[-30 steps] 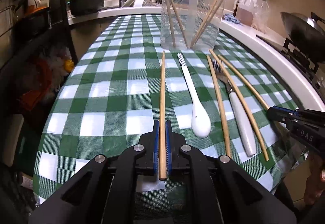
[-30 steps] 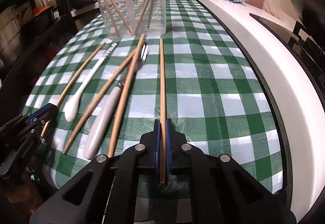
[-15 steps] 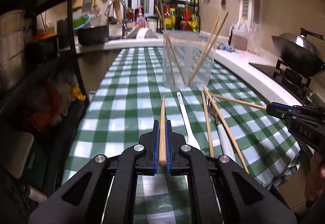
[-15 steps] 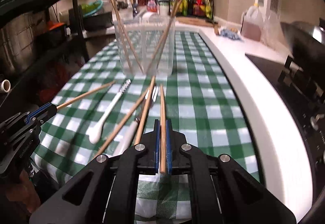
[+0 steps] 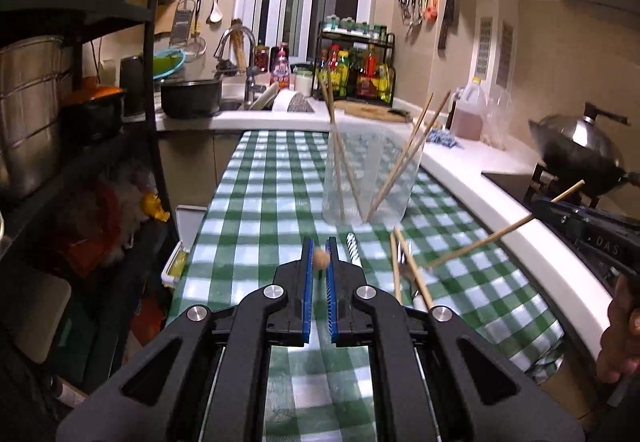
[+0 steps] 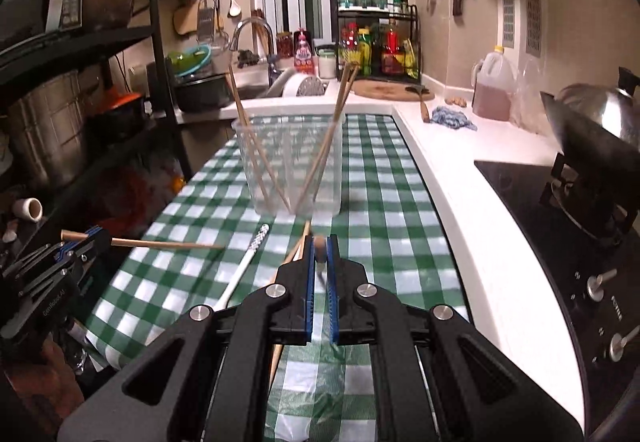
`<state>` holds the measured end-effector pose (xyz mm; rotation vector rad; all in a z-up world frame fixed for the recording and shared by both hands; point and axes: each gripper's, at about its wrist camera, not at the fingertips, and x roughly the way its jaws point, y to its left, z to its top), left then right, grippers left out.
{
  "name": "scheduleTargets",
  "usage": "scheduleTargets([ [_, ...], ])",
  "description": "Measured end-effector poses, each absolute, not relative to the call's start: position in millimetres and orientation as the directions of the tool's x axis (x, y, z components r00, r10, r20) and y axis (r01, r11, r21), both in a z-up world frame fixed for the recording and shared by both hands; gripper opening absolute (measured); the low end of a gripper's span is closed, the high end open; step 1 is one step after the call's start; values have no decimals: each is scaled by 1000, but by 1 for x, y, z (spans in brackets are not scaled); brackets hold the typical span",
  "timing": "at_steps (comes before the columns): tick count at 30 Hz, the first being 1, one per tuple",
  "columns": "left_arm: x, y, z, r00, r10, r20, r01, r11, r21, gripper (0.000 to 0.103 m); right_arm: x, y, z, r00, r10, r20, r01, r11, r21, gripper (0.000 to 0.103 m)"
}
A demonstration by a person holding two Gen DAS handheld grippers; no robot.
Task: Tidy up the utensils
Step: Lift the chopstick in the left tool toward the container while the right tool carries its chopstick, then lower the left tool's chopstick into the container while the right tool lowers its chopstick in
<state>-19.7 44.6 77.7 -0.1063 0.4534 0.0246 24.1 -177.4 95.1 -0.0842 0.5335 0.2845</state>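
My left gripper [image 5: 320,258] is shut on a wooden chopstick [image 5: 321,258], held above the table and seen end-on; it also shows in the right wrist view [image 6: 160,243]. My right gripper [image 6: 319,256] is shut on another chopstick [image 6: 319,245], also end-on; it shows in the left wrist view [image 5: 484,242]. A clear plastic cup [image 5: 372,169] [image 6: 292,165] with several chopsticks stands ahead on the green checked tablecloth [image 5: 260,201]. A white spoon [image 6: 244,270], two chopsticks [image 5: 412,270] and a white-handled fork lie before the cup.
A black shelf rack [image 5: 80,121] with pots stands left of the table. A white counter [image 6: 460,169] with a stove and wok [image 5: 576,149] runs along the right. A sink [image 5: 240,101] and spice rack [image 6: 376,41] are at the back.
Both grippers lifted their chopsticks off the table and tilted them up, so the sticks now point toward the cup and appear end-on. The views rose higher above the table.
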Motion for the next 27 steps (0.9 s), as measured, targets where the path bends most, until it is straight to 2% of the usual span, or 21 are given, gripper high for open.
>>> scheduleTargets([
  [11,8,55,143,911,-86,-404,23,987,-158,6,43,-172,145,841,285,-459,-305,952,33,6],
  [22,57,64,188,853,-99,-512,21,987,-156,6,75,-162,183,826,285,-487,-311,950,29,6],
  [27,80,69,217,853,-115,-509,34,986,-165,6,91,-155,205,827,284,-484,-316,948,16,6],
])
